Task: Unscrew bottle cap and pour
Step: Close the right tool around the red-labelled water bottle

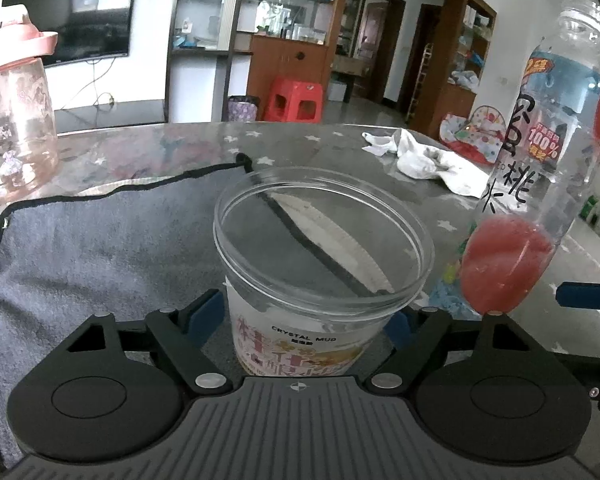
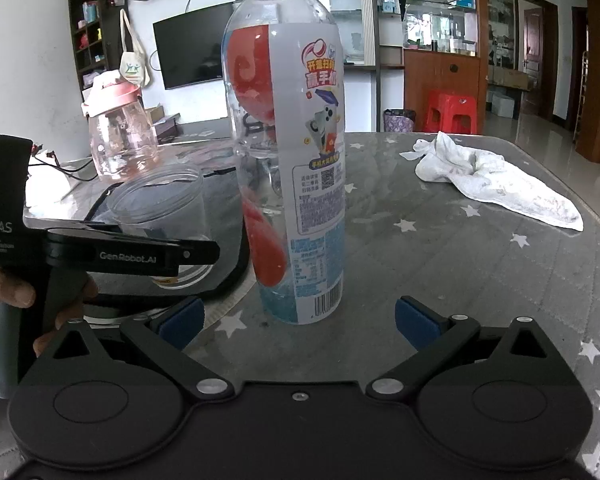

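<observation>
A clear plastic bottle (image 2: 292,152) with a red, white and blue label stands upright on the table, capless; it also shows at the right of the left wrist view (image 1: 540,168). My right gripper (image 2: 298,322) is open, its blue pads either side of the bottle's base, not touching. A clear plastic cup (image 1: 320,248) labelled "Crystal Mud" stands on a grey towel (image 1: 100,248). My left gripper (image 1: 304,324) holds the cup low on its body between its blue pads. The cup (image 2: 164,208) and left gripper also show in the right wrist view. No cap is visible.
A pink lidded drinking bottle (image 1: 12,128) stands at the far left, also seen in the right wrist view (image 2: 120,136). A crumpled white cloth (image 2: 496,180) lies on the star-patterned table (image 2: 480,280) at the right. A red stool (image 1: 296,100) stands beyond the table.
</observation>
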The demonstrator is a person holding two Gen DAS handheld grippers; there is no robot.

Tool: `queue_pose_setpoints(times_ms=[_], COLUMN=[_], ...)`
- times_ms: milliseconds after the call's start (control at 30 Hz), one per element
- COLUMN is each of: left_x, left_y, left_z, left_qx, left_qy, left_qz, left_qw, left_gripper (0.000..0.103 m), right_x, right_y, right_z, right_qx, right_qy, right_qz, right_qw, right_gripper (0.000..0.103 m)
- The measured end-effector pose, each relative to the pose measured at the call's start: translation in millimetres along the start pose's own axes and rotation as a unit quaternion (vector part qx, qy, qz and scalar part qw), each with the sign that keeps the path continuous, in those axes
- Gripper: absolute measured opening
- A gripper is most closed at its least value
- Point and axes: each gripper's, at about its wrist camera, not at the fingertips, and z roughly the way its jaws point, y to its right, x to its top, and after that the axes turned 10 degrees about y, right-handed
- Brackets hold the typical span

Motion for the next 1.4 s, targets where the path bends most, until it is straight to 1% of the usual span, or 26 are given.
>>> queue_pose_setpoints(times_ms=[167,267,533,833,1300,1333,1400], left_x=[0,0,-1,-2,1,1,2], left_y=[0,0,4,6,6,5,5], left_z=[0,-1,-2,-7,-23,-24,-26], left_qx=[0.000,-0.006,-0.003,0.009,0.023,0.023,0.024], left_qy=[0.001,0.002,0.002,0.004,0.010,0.010,0.011], left_qz=[-0.002,-0.002,0.005,0.007,0.007,0.007,0.005], left_qw=[1.0000,1.0000,1.0000,0.9999,0.9997,0.9997,0.9996], left_gripper=[0.081,0.076,0.075,0.075,0.075,0.075,0.075], right_x=[1,1,1,3,15,15,17], right_y=[0,0,0,1,0,0,1], right_z=[1,1,2,3,20,21,23], right_qx=[-0.001,-0.001,0.000,0.003,0.003,0.004,0.004], right_qy=[0.000,0.000,0.001,0.005,0.022,0.023,0.025], right_qz=[-0.001,-0.002,-0.003,-0.004,0.004,0.005,0.007], right_qw=[1.000,1.000,1.000,1.000,1.000,1.000,1.000], right_gripper=[0.103,0.103,0.102,0.103,0.102,0.102,0.097])
